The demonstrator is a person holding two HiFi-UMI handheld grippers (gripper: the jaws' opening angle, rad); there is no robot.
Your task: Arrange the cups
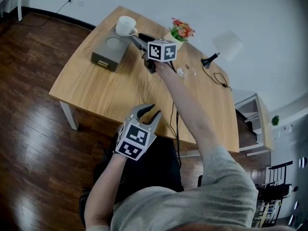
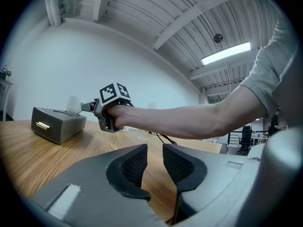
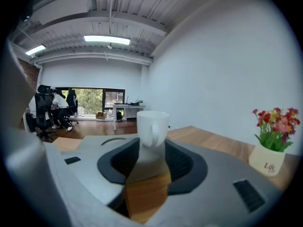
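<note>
A: Where are we with the cups?

B: Only one white cup (image 1: 126,26) on show, standing upright on the far corner of the grey box (image 1: 107,53), upper left of the head view. Whether that's its final spot I can't say. I'd judge the job is somewhere in the middle.

A: And the right gripper (image 1: 137,40)?

B: Stretched across the table (image 1: 120,90), jaws spread wide, holding nothing. Its own view has the cup dead centre, handle towards us, just at the tips, with the pads clear of it.

A: The left gripper (image 1: 148,112)?

B: Low centre of the frame at the near table edge, jaws a narrow gap apart, nothing between them, only bare wood showing through.

A: Anything in the containers?

B: From above the cup looks empty. The box's little front drawer is shut, so its contents are hidden. There's a round ring on the box top beside the cup, saucer or marking, I can't tell. The flower pot (image 1: 175,37) right of the cup holds red and yellow blooms
</note>
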